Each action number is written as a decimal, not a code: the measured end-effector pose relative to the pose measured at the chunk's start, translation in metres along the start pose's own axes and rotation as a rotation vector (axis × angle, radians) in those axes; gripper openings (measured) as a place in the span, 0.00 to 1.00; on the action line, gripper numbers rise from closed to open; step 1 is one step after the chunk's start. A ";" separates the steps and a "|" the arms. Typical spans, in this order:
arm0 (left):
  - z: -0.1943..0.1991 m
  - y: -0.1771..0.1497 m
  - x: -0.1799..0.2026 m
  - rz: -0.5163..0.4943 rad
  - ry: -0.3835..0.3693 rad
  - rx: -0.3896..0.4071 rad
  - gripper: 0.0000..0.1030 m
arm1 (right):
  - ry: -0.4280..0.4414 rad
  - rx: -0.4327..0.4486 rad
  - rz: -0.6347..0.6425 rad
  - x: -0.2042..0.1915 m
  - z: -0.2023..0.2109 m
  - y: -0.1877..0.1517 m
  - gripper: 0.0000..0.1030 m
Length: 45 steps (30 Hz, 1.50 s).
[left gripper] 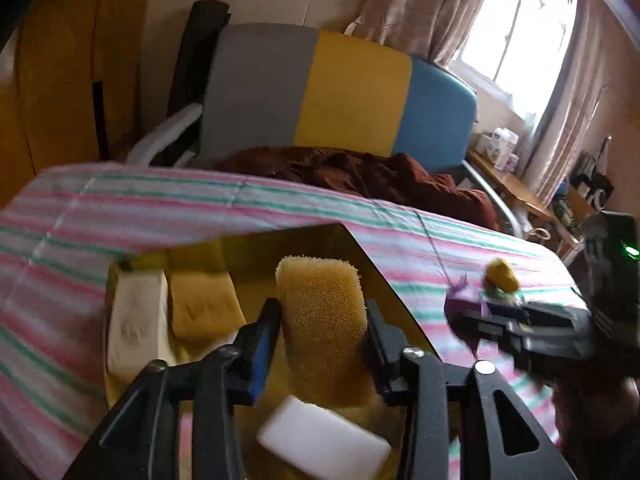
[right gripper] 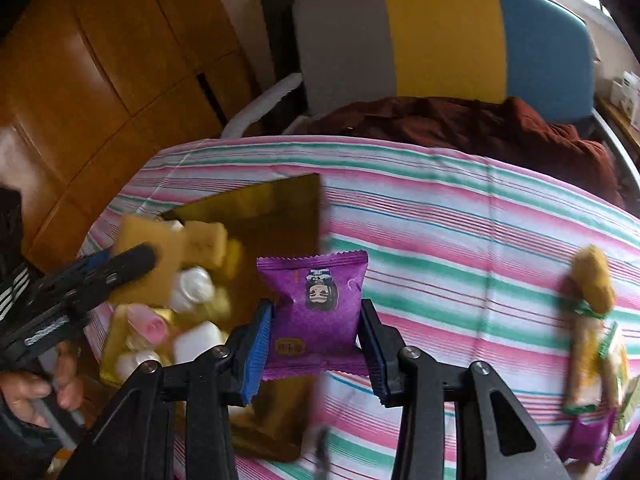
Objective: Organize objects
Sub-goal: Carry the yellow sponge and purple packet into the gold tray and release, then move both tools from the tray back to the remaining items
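Left tongs grasping a sponge over the part-filled gold tray, right tongs grasping a purple packet; snacks at right remain unsorted

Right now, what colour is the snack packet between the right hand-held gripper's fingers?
Purple, with a small cartoon face printed on it: the crinkle-edged foil snack packet. Clearest in the right wrist view.

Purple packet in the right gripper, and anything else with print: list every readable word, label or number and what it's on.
None can be quoted.
Purple packet: cartoon figure with print above it and a yellow label near its lower end, both too blurred to read.
Yellow bar and white bar in the gold tray: embossed marks, unreadable.
Boxes by the window: print too small.
Snack wrappers on the striped cloth: blurred.
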State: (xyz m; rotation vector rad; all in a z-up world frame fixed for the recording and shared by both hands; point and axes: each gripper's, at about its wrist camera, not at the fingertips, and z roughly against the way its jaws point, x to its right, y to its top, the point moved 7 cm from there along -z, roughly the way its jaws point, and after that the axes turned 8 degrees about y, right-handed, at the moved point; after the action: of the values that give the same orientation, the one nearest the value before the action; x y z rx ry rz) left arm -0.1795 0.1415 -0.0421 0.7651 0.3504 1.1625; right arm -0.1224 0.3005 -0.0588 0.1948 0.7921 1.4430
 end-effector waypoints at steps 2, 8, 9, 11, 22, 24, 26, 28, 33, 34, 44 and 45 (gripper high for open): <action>-0.006 0.009 -0.007 0.033 0.000 0.001 0.58 | 0.001 0.007 0.000 -0.013 -0.008 0.006 0.60; 0.004 -0.002 -0.024 0.075 0.010 0.017 0.65 | -0.020 -0.030 0.052 -0.039 -0.023 -0.011 0.73; 0.005 -0.009 -0.027 0.079 0.018 0.007 0.65 | -0.033 -0.041 0.063 -0.040 -0.025 -0.016 0.75; 0.007 -0.024 -0.032 0.098 0.037 -0.008 0.70 | -0.053 -0.059 0.077 -0.041 -0.028 -0.028 0.77; 0.039 -0.076 -0.036 0.076 0.136 0.021 0.80 | -0.166 0.012 0.078 -0.046 -0.008 -0.060 0.81; 0.047 -0.080 -0.035 0.060 0.158 0.040 0.81 | -0.205 0.040 0.096 -0.048 -0.003 -0.062 0.81; 0.051 -0.083 -0.037 0.053 0.179 0.049 0.82 | -0.237 0.065 0.114 -0.051 0.004 -0.065 0.81; 0.055 -0.088 -0.038 0.046 0.196 0.052 0.83 | -0.253 0.077 0.124 -0.052 0.008 -0.069 0.81; 0.060 -0.100 -0.042 0.045 0.238 0.048 0.83 | -0.274 0.089 0.137 -0.054 0.013 -0.079 0.81; 0.062 -0.102 -0.042 0.046 0.244 0.050 0.83 | -0.276 0.091 0.137 -0.054 0.014 -0.081 0.81; 0.071 -0.110 -0.033 0.014 0.264 0.081 0.89 | -0.280 0.105 0.129 -0.054 0.017 -0.088 0.81; 0.072 -0.110 -0.032 0.012 0.263 0.084 0.89 | -0.280 0.106 0.127 -0.054 0.017 -0.088 0.81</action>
State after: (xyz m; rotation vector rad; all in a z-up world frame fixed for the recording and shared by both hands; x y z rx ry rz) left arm -0.0716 0.0659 -0.0726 0.6879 0.6177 1.2689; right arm -0.0375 0.2420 -0.0768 0.5246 0.6352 1.4544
